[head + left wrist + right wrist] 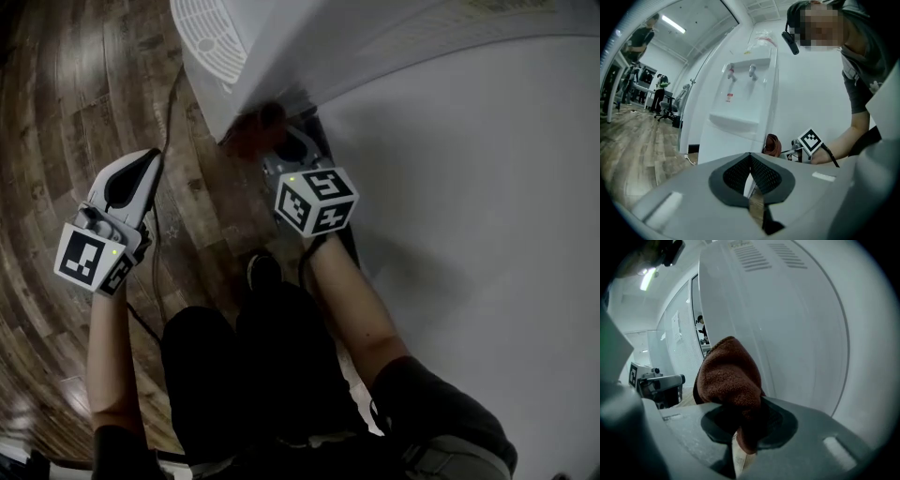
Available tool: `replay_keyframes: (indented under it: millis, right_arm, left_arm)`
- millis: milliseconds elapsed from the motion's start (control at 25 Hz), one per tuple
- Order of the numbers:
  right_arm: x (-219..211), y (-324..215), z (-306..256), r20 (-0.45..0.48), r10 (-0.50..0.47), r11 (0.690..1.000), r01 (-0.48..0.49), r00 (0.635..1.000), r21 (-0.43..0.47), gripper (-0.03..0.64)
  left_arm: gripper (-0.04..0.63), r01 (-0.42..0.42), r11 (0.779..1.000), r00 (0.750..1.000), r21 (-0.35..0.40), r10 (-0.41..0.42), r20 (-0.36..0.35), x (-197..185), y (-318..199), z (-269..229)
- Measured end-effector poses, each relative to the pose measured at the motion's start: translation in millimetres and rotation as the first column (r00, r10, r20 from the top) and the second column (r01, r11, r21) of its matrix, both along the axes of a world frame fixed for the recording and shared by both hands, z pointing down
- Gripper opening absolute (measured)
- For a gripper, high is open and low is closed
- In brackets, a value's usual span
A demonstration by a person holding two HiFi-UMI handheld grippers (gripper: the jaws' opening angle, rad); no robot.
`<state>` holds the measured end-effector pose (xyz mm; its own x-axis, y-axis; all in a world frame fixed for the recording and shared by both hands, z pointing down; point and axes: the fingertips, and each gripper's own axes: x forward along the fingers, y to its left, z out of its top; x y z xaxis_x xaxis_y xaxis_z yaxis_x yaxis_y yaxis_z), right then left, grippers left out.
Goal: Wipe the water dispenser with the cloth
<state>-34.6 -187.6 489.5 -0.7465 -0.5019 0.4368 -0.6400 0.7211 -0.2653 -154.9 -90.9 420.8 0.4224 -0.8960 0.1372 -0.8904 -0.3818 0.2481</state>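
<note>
At the white side panel of the water dispenser (797, 333), the right gripper (740, 427) has its fingers clamped on the brown cloth (729, 376), tight up against the panel. The left gripper (751, 176) hangs over the wood floor (56, 112), fingers together, nothing between them. Red label (729, 97) on the dispenser's front, too small to read.

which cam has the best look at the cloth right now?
Right gripper view: the brown cloth fills the centre, pinched in the right gripper's fingers beside the water dispenser. Head view shows only a dim reddish patch past the marker cube. Left gripper view shows it small and distant, low at the dispenser's side.
</note>
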Motion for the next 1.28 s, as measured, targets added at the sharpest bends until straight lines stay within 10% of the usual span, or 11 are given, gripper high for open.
replay_keyframes:
  millis: [800,1280]
  right_arm:
    - [-2,-6,230,-0.153,-0.052,0.993,0.036,0.987,-0.108,0.057]
    - [56,-8,-46,0.115,-0.02,0.988,0.001,0.993,0.156,0.057]
  left_arm:
    - [0.018,-0.153,0.988,0.983,0.001,0.152,0.106,16,-33,179]
    - [0.018,-0.108,0.964,0.988,0.242,0.078,0.133,23,-20,-43]
